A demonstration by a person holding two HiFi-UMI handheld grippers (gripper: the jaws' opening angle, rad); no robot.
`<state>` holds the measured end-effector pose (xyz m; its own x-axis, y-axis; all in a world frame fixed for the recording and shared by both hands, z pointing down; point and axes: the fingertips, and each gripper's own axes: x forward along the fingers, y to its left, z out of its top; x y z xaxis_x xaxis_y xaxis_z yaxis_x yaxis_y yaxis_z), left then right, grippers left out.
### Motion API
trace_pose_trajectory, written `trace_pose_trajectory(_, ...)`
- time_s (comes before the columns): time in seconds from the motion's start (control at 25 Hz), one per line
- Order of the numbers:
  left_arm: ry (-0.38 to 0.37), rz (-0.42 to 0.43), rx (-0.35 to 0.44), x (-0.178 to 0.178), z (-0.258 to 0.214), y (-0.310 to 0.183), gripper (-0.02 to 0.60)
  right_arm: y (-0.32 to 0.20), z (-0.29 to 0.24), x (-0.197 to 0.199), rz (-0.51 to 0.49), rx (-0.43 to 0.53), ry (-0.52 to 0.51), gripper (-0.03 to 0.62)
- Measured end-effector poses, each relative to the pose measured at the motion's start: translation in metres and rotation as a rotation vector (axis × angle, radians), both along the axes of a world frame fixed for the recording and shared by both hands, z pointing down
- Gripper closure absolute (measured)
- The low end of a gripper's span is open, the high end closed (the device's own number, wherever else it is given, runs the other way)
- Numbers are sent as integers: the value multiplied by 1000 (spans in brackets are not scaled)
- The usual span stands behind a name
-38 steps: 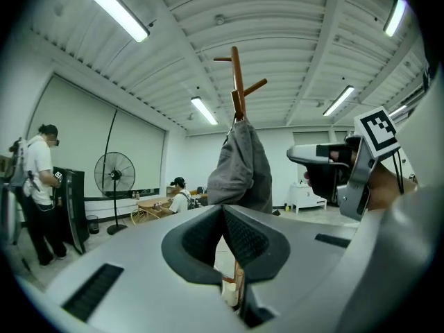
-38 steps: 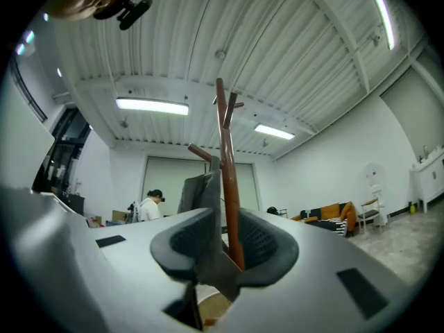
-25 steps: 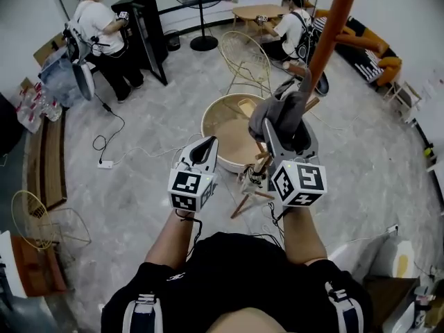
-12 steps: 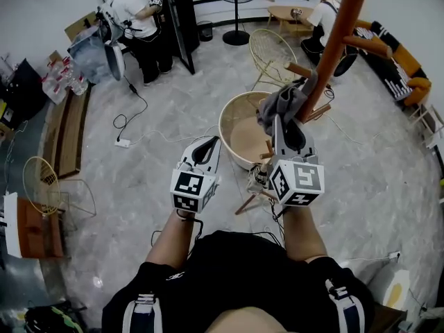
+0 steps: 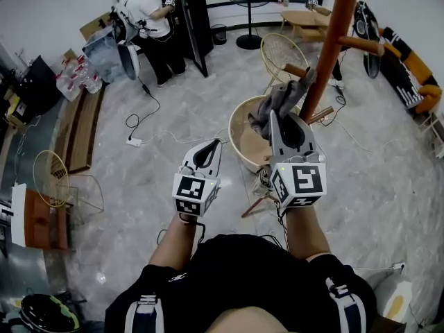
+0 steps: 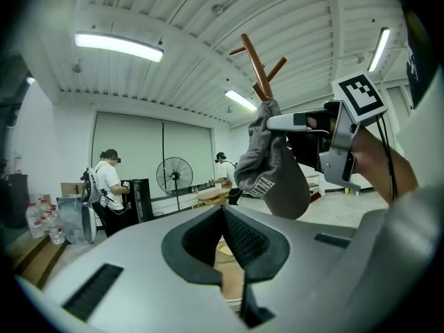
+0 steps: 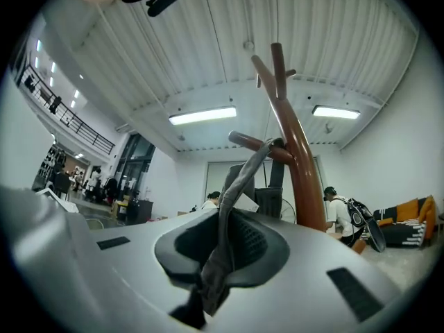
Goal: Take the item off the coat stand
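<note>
Grey cap (image 5: 276, 101): it hangs from a lower peg (image 5: 295, 70) of the coat stand (image 5: 331, 40) and is not yet off. In the right gripper view, a band of its cloth runs from the peg straight down between your jaws.

Right claw (image 5: 286, 120): the jaws have just been closing and now pinch that cloth (thin fabric, so they stand nearly together). The claw sits at 6 o'clock of the cap, tilted a little upward. My reading is that you grip low on the hanging part so you can carry the cap up and over the peg's raised tip. The peg slants upward away from the trunk, so a pull straight toward you would probably drag the stand instead of freeing the cap.

Left claw (image 5: 210, 144): it is at 9 o'clock of the right one, well apart from the cap, with its jaws together on nothing. It seems parked there to stay clear of the pegs.

Round tub (image 5: 239, 127): it stands on the floor at 7 o'clock of the cap, near the stand's foot. It may be the drop spot, though the task does not say.
</note>
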<state>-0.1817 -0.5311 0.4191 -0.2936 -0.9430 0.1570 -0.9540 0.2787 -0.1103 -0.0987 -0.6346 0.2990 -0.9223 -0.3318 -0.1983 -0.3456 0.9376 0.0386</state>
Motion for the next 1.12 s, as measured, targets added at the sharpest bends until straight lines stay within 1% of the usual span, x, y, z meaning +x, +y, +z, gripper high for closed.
trace_pose_trajectory(0.28, -8, -48, 21, 8, -6, 19, 565, 27, -31, 4, -76, 82, -31, 542)
trace_pose_trajectory(0.48, 4, -95, 26, 12, -1, 32, 565, 49, -39, 3, -145, 128, -37, 542)
trace_pose_trajectory(0.68, 15, -129, 27, -10, -17, 56, 565, 78, -46, -29, -209, 128, 7, 542)
trace_pose_trajectory(0.88, 32, -147, 20, -24, -15, 80, 565, 100, -21, -49, -244, 84, 59, 541)
trace_pose_trajectory(1.0, 37, -143, 14, -26, -10, 87, 565, 107, 8, -49, -247, 54, 100, 540)
trace_pose_trajectory(1.12, 37, -124, 13, -22, -4, 82, 565, 103, 43, -44, -241, 23, 151, 540)
